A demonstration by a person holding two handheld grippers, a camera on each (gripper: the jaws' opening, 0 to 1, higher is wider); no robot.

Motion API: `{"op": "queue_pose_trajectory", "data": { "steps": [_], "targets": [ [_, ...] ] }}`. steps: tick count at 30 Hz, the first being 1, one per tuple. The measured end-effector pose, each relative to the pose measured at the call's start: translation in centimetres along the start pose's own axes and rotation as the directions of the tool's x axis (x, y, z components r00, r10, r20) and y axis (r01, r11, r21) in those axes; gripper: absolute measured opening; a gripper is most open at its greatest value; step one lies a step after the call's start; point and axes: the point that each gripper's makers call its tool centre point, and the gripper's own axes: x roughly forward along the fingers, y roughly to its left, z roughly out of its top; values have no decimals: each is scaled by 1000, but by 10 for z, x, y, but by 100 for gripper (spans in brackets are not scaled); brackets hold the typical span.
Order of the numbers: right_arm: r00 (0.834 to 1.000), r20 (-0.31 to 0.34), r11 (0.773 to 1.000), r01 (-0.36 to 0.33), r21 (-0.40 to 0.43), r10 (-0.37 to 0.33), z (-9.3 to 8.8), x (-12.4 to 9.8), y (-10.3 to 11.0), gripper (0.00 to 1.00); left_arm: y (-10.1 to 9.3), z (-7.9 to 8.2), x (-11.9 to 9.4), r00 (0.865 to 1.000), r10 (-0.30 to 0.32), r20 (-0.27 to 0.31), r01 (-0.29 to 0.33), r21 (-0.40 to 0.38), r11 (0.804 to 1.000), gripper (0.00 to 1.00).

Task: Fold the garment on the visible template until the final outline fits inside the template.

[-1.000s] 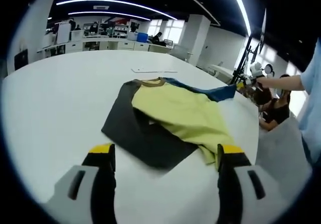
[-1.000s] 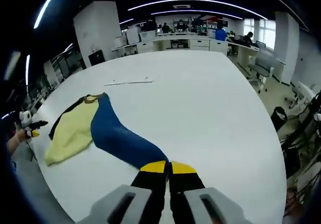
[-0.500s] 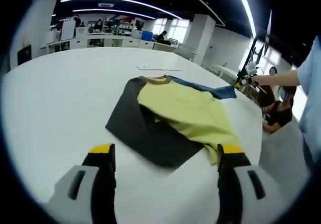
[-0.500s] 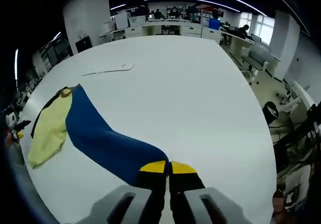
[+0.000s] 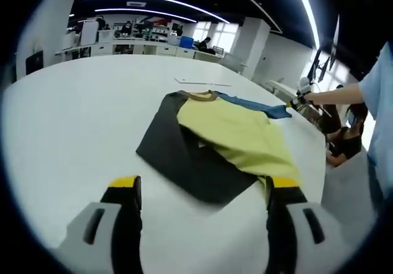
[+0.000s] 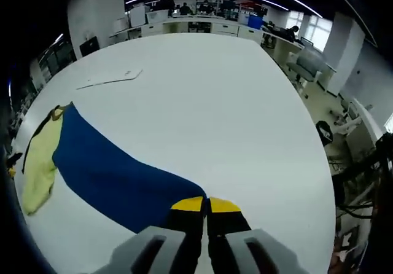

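A shirt lies on the white table (image 5: 67, 120), with a yellow body (image 5: 236, 133), a black sleeve (image 5: 184, 160) and a blue sleeve (image 5: 249, 104). My left gripper (image 5: 201, 185) stands open just short of the shirt's near edge, with nothing between its jaws. My right gripper (image 6: 206, 204) is shut on the end of the blue sleeve (image 6: 110, 176), which stretches flat toward the yellow body (image 6: 38, 163). In the left gripper view, the right gripper (image 5: 299, 102) holds that sleeve tip at the table's right edge. A thin white sheet (image 6: 110, 77) lies beyond the collar.
A person's forearm (image 5: 334, 94) and light blue sleeve (image 5: 381, 114) come in from the right of the left gripper view. Another person sits low past the table's edge (image 5: 344, 142). Office desks (image 5: 135, 43) line the far wall. Chairs (image 6: 307, 62) stand beside the table.
The right gripper has drawn the blue sleeve further out from the body, so it lies longer and flatter. The left gripper stays open, with the shirt slightly nearer in its view.
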Motion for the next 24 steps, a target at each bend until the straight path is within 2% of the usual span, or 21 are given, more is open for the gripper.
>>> {"op": "queue_pose_trajectory", "data": {
  "steps": [5, 8, 17, 20, 24],
  "targets": [
    [998, -55, 1000, 23, 3, -23, -5, 8, -4, 0, 2, -4, -1, 1000, 9, -8, -9, -7, 1000, 80],
    [997, -68, 1000, 26, 8, -25, -8, 10, -4, 0, 3, -6, -2, 1000, 16, -6, -16, -19, 1000, 80],
    [997, -67, 1000, 24, -1, -24, -5, 11, -11, 0, 2, -12, -2, 1000, 18, -19, -19, -29, 999, 81],
    [998, -66, 1000, 17, 5, -16, 0, 27, -32, 0, 2, -11, 0, 1000, 15, -21, -16, -27, 1000, 81],
    [998, -65, 1000, 15, 7, -15, 5, 39, -48, 0, 2, -10, 2, 1000, 14, -19, -15, -30, 999, 81]
  ]
}}
